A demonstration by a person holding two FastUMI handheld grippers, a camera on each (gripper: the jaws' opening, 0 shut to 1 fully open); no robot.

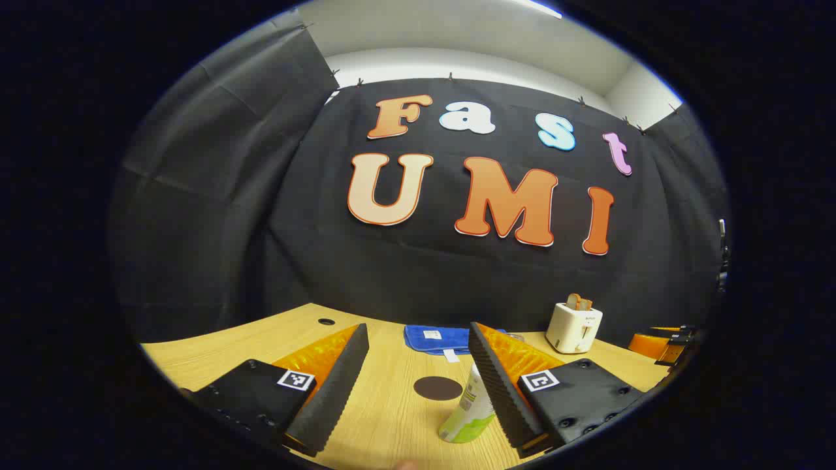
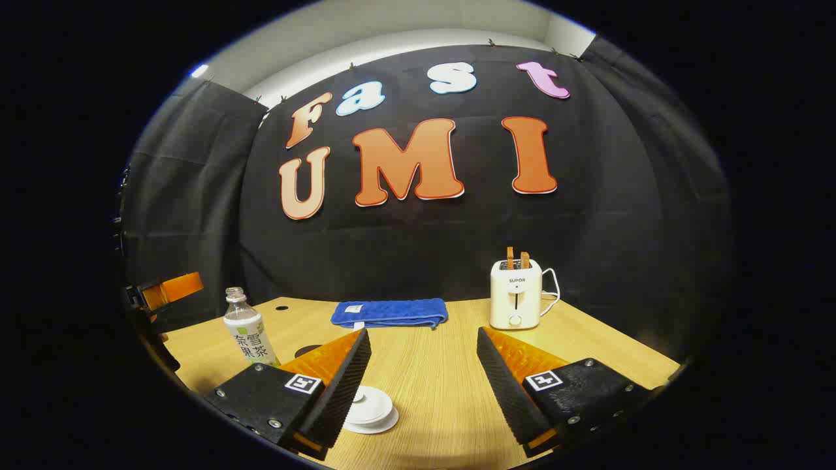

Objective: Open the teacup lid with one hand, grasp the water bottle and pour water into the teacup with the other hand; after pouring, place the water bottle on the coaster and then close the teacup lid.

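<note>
Standing on the wooden table [image 1: 392, 424], the water bottle [image 1: 470, 408] sits just inside the left gripper [image 1: 418, 385], close against its right finger, with the dark round coaster [image 1: 437, 388] just beyond it. That gripper is spread wide and holds nothing. The right gripper [image 2: 424, 385] is equally wide and empty, and the white teacup lid [image 2: 369, 408] lies low beside its left finger; the cup beneath is mostly hidden. In the right gripper view the bottle [image 2: 248, 329] appears clear, thin-walled plastic with no cap on its neck, so it likely dents under a hard squeeze and could spill if tipped early; a moderate grip around the labelled middle seems safest. The lid looks like smooth glazed ceramic, slippery and breakable, best pinched at its centre knob.
</note>
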